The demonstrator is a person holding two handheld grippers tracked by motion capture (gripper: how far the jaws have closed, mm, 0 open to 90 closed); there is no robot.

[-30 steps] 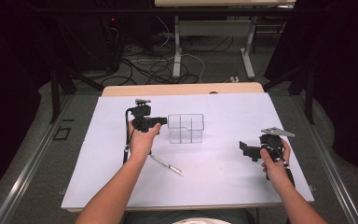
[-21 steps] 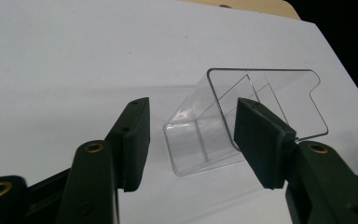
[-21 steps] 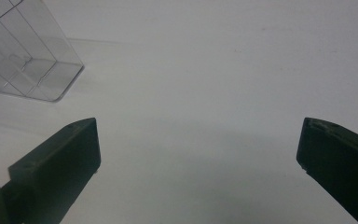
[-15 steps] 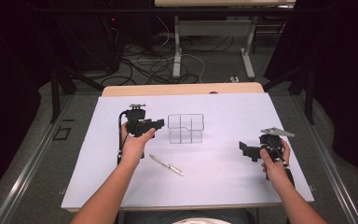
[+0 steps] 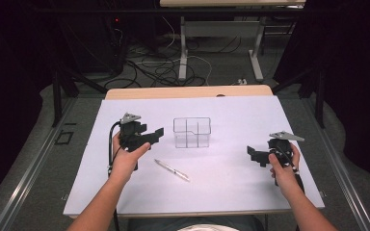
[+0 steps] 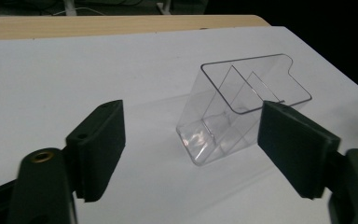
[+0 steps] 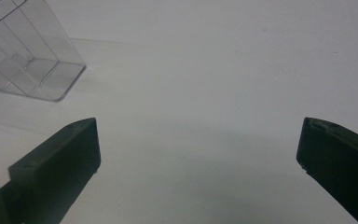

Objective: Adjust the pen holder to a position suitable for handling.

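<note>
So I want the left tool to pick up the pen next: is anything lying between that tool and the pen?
Nothing visible: bare white table lies between the left tool and the pen. The clear organizer stands off to the side.

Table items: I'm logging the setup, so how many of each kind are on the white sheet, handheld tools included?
Clear plastic organizer: 1
Pen: 1
Handheld tools: 2, left tool and right tool
Total: 4

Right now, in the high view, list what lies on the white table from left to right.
left gripper → pen → clear divided container → right gripper
</note>
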